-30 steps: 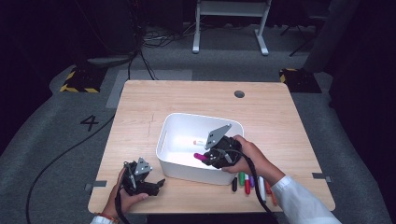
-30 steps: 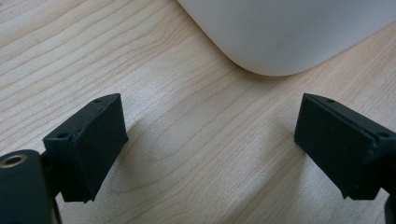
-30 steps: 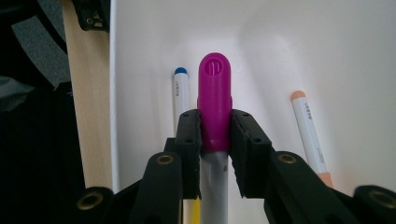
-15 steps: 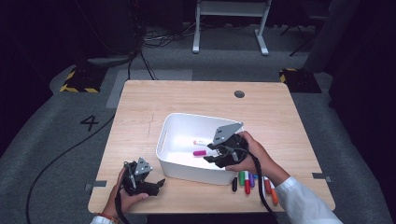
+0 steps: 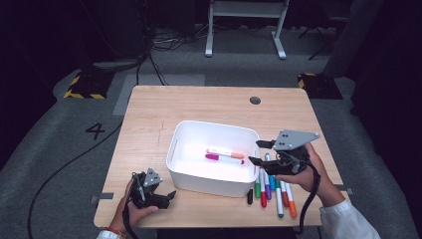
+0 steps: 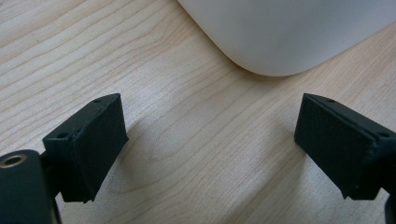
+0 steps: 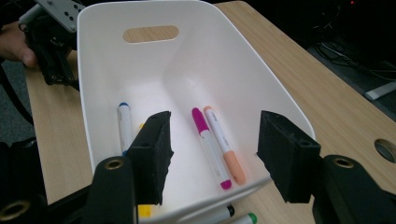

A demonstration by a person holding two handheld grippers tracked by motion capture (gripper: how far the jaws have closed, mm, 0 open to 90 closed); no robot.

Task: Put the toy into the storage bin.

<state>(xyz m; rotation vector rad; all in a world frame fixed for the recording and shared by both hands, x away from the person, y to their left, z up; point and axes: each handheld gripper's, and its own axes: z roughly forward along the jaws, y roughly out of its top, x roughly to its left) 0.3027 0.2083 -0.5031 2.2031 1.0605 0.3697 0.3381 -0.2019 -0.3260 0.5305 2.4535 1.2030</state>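
we are holding the right gripper (image 5: 260,152) just past the right rim of the white bin (image 5: 179,172), its jaws spread wide and empty, pointing left over the bin, where a magenta marker (image 5: 224,158) and an orange marker (image 5: 225,152) are lying side by side; more markers (image 5: 271,189) are lying on the table (image 5: 199,107) under our right hand (image 5: 311,174); our left gripper (image 5: 166,196) is resting low by the bin's near left corner, jaws parted and empty

Wooden table (image 5: 199,112) with round grommet hole (image 5: 255,100); grey floor, painted numeral 4 (image 5: 95,131), hazard-striped blocks (image 5: 82,83)
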